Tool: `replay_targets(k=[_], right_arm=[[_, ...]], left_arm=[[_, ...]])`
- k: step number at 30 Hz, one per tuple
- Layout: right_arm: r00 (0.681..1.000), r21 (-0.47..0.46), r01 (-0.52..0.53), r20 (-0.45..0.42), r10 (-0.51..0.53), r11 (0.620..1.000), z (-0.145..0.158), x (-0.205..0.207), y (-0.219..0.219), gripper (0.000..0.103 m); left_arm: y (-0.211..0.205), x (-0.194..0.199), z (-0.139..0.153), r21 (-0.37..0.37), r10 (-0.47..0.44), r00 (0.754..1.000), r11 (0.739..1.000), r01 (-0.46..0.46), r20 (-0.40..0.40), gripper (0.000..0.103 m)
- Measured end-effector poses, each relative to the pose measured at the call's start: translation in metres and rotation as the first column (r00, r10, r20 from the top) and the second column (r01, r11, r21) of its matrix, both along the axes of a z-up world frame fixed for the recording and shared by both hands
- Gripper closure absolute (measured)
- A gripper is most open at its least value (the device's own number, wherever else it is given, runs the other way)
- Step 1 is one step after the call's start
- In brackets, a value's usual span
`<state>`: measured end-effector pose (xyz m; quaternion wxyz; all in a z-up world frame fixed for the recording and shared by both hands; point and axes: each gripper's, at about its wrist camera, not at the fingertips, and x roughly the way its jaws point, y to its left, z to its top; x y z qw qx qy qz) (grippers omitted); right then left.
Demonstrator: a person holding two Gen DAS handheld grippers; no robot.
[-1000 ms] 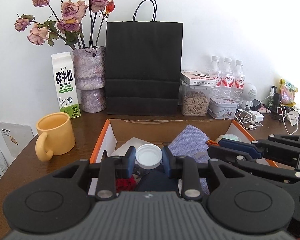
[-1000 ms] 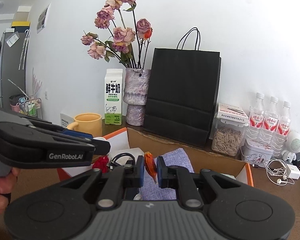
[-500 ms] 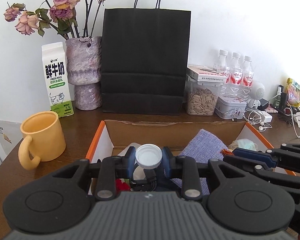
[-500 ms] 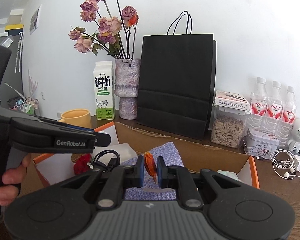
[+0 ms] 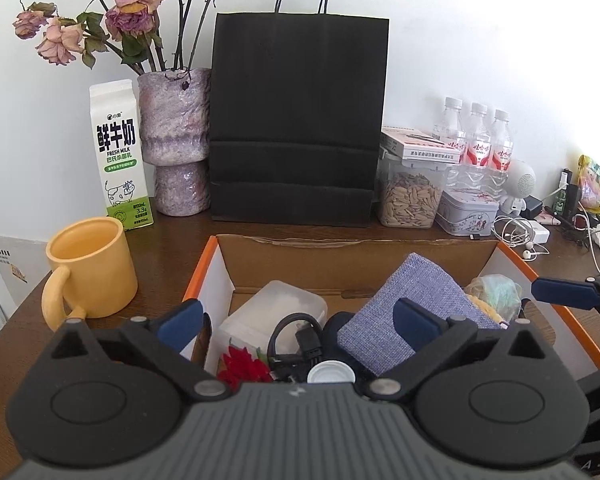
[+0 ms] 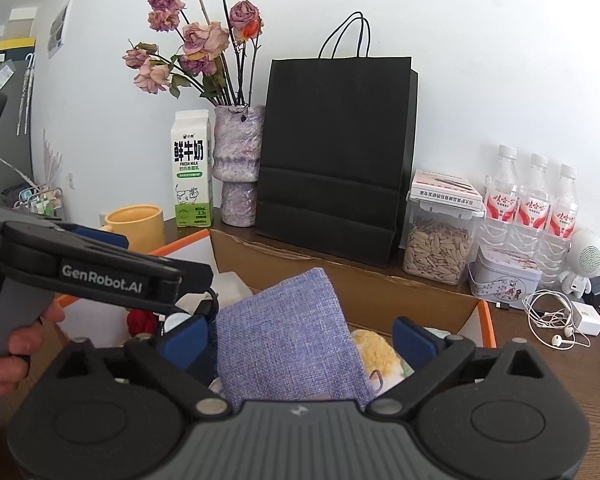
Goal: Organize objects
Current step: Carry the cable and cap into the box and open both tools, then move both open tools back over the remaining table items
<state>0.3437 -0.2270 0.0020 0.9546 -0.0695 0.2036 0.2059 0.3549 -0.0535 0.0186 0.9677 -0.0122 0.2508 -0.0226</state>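
An open cardboard box with an orange rim holds a clear plastic tub, a black cable, a red item, a purple cloth pouch and a white-capped bottle. My left gripper hovers over the box, jaws opening wide, touching nothing; the white cap lies below it. In the right wrist view my right gripper is also opening, with nothing pressed between its pads; the pouch and a yellow fluffy item lie beneath it. The left gripper, in a hand, is alongside.
Behind the box stand a yellow mug, a milk carton, a vase of dried roses, a black paper bag, a seed jar, three water bottles and a tin. Earphones and chargers clutter the right.
Both grippers have gone from shut to wide open. The left let go of the white-capped bottle, which now lies in the box. The right released the small orange item, now out of sight.
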Motion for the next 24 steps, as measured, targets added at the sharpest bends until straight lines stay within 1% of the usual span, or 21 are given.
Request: replay_targets(k=[6,11,24], right_arm=[[1.0,-0.012,0.012,0.018,-0.011,1.0,0.003,-0.007,0.0,0.001],[1.0,-0.015,0.02,0.021,-0.02,1.0,0.006,-0.022,-0.001,0.0],[1.0,-0.002,0.02,-0.008,-0.02,1.0,0.009,-0.092,-0.008,0.0]], left_arm=[[0.001,-0.011,0.005,0.001,0.009,1.0,1.0,-0.009,0.017,0.0],[0.003,-0.028,0.007,-0.01,0.024,1.0,1.0,-0.024,0.012,0.0],[0.008,-0.098,0.006,-0.003,0.038,0.999,0.999,-0.038,-0.034,0.0]])
